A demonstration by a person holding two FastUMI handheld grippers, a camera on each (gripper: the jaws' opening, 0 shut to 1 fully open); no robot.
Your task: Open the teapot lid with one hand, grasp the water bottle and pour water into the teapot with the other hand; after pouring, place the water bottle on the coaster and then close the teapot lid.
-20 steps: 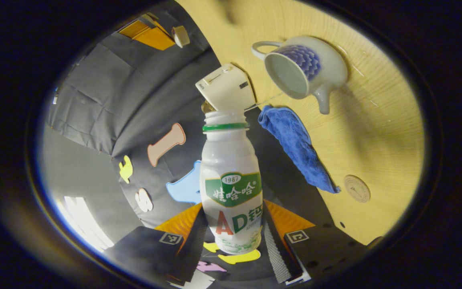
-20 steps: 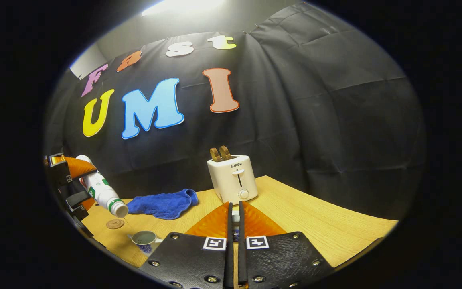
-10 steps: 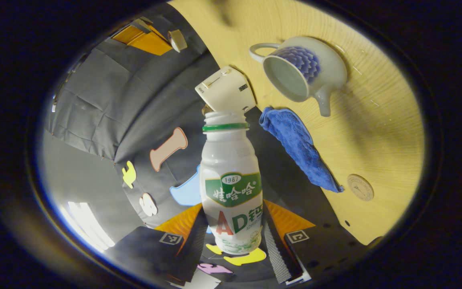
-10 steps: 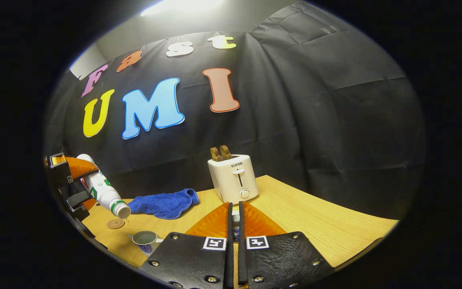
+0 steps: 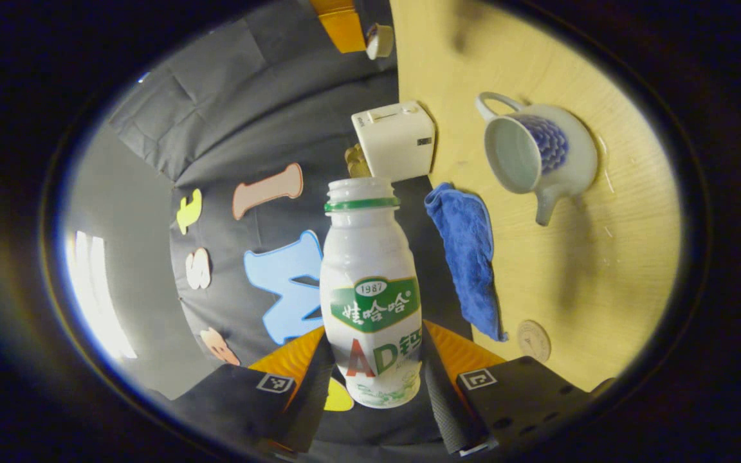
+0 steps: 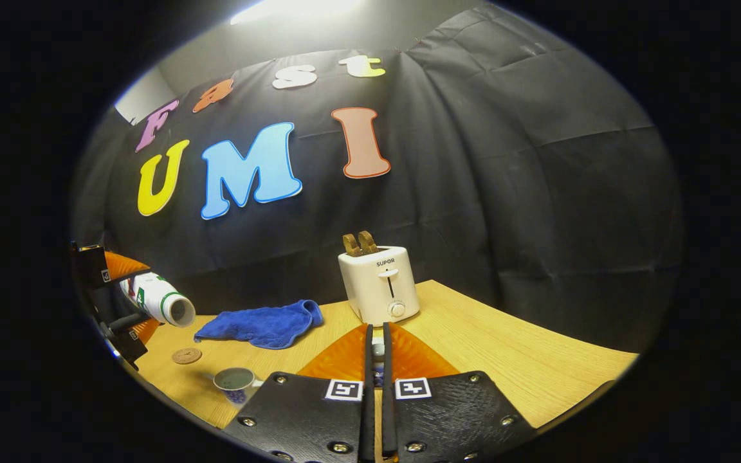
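Holding the water bottle [image 5: 370, 296] clamped between both fingers, the left gripper [image 5: 374, 386] sits at the far left of the right gripper view, with the bottle [image 6: 158, 303] lying roughly level and its open mouth turned away from the teapot. Judging by that attitude, pouring looks finished or nearly so, though no stream is visible and the water level inside the pot cannot be told. The bottle is smooth white plastic with a ribbed neck, a green ring and no cap. Below it and a little right, the coaster [image 6: 186, 355] is a small flat brown disc lying bare on the table [image 6: 512, 360], so setting the bottle there is still to do. Just right of that stands the teapot [image 6: 234, 381], a glazed white ceramic pot with a blue scale pattern, a loop handle and a short spout (clearer in the left gripper view [image 5: 538, 157]); it is open, lid off. Farther back lies a crumpled blue cloth [image 6: 261, 325], soft and fuzzy, then a boxy white toaster [image 6: 380, 286]. The right gripper [image 6: 375, 360] is pinched nearly closed on a small pale piece, seemingly the teapot lid [image 6: 377, 350], which remains to be replaced.
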